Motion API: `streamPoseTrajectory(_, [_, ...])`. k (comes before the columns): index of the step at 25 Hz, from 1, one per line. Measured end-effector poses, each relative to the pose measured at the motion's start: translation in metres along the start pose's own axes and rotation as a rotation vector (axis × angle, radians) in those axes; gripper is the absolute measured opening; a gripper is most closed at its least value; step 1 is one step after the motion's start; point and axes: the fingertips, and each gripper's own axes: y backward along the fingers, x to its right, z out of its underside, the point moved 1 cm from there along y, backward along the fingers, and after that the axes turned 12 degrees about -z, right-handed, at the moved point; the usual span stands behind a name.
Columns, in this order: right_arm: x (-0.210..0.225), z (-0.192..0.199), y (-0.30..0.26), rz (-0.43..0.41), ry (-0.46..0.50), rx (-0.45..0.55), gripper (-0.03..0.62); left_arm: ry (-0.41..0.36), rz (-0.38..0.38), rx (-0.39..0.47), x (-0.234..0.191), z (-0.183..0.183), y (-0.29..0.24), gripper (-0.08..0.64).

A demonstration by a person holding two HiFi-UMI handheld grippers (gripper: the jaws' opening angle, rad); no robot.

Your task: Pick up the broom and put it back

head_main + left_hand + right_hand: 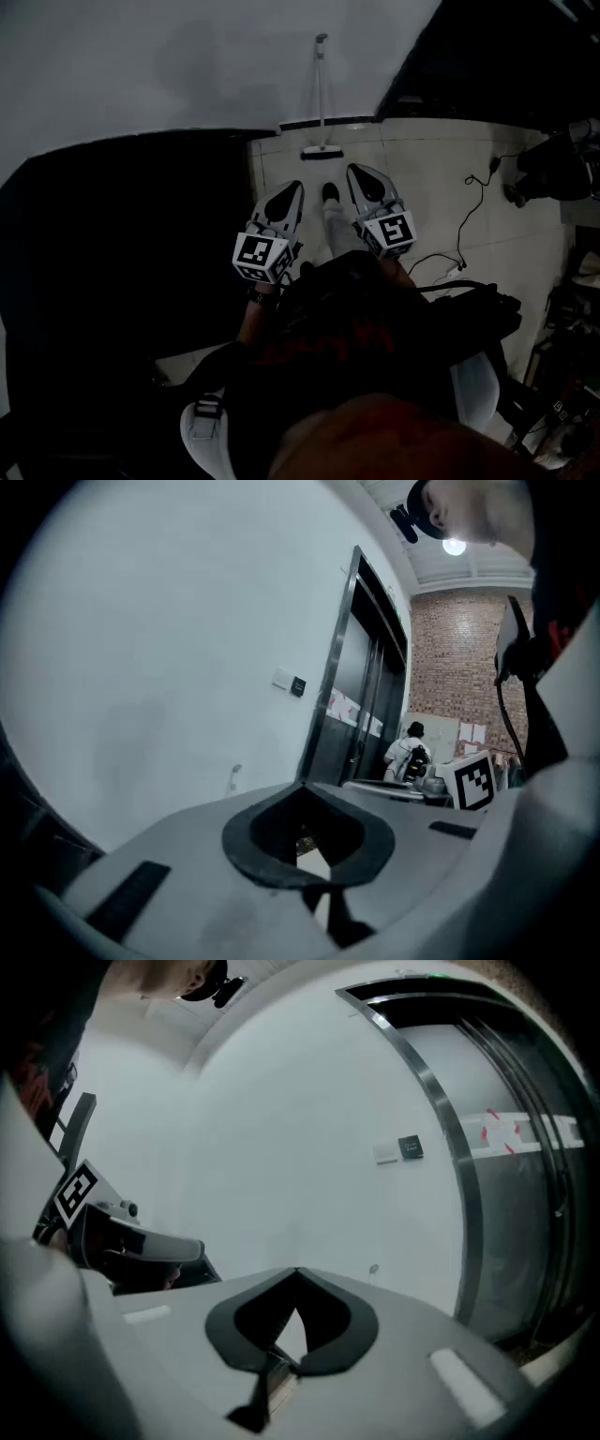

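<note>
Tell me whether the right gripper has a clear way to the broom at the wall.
Likely yes, once closer: the broom stands against the wall ahead of the right gripper, with only bare floor between. Its jaws are shut and must open first.

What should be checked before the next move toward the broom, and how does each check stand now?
1. Broom located: ok, upright against the wall, head on the floor.
2. Left gripper free: ok, jaws together on nothing.
3. Right gripper free: ok, jaws together on nothing.
4. Jaws apart for a grasp: not ok, both are shut.
5. Cable off the path: ok, it lies to the right of the broom.
6. Broom within reach: cannot tell; it stands ahead, apart from both grippers.
</note>
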Motion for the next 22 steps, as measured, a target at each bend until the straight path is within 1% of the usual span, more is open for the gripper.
streamPoseTrajectory(2, [0.004, -0.017, -0.007, -0.018, -0.012, 0.010, 0.002, 0.033, -0.004, 0.035, 0.000, -0.028, -0.002, 0.005])
streamPoseTrajectory(4, [0.035, -0.022, -0.025, -0.031, 0.009, -0.006, 0.002, 0.038, 0.001, 0.044, -0.002, -0.042, -0.031, 0.005])
streamPoseTrajectory(6, [0.087, -0.013, -0.059, -0.039, 0.022, -0.033, 0.002, 0.026, 0.006, 0.026, -0.013, -0.039, -0.086, 0.005])
streamPoseTrajectory(8, [0.127, -0.004, -0.089, -0.057, 0.016, -0.059, 0.002, 0.034, -0.012, 0.006, -0.024, -0.036, -0.131, 0.006])
streamPoseTrajectory(11, [0.166, 0.001, -0.120, -0.073, -0.002, -0.127, 0.002, 0.042, -0.036, -0.018, -0.034, -0.042, -0.170, 0.006])
streamPoseTrajectory(13, [0.183, 0.014, -0.143, -0.083, -0.057, -0.184, 0.003, 0.034, -0.039, -0.026, -0.043, -0.044, -0.182, 0.005])
streamPoseTrajectory(14, [0.192, 0.029, -0.157, -0.088, -0.093, -0.219, 0.014, 0.033, -0.041, -0.027, -0.049, -0.045, -0.184, 0.006])
streamPoseTrajectory(15, [0.204, 0.048, -0.174, -0.090, -0.124, -0.261, 0.107, 0.035, -0.042, -0.028, -0.055, -0.045, -0.184, 0.006])
streamPoseTrajectory(16, [0.218, 0.072, -0.192, -0.089, -0.150, -0.314, 0.172, 0.039, -0.041, -0.032, -0.061, -0.043, -0.184, 0.006])
streamPoseTrajectory(18, [0.250, 0.130, -0.228, -0.079, -0.199, -0.444, 0.196, 0.056, -0.048, -0.061, -0.076, -0.037, -0.185, 0.006])
streamPoseTrajectory(19, [0.268, 0.161, -0.245, -0.069, -0.216, -0.513, 0.209, 0.072, -0.063, -0.084, -0.084, -0.033, -0.185, 0.006])
streamPoseTrajectory(21, [0.301, 0.218, -0.280, -0.036, -0.215, -0.630, 0.206, 0.093, -0.119, -0.119, -0.108, -0.028, -0.183, 0.008])
streamPoseTrajectory(22, [0.319, 0.240, -0.298, -0.011, -0.204, -0.666, 0.206, 0.098, -0.154, -0.126, -0.121, -0.023, -0.181, 0.008])
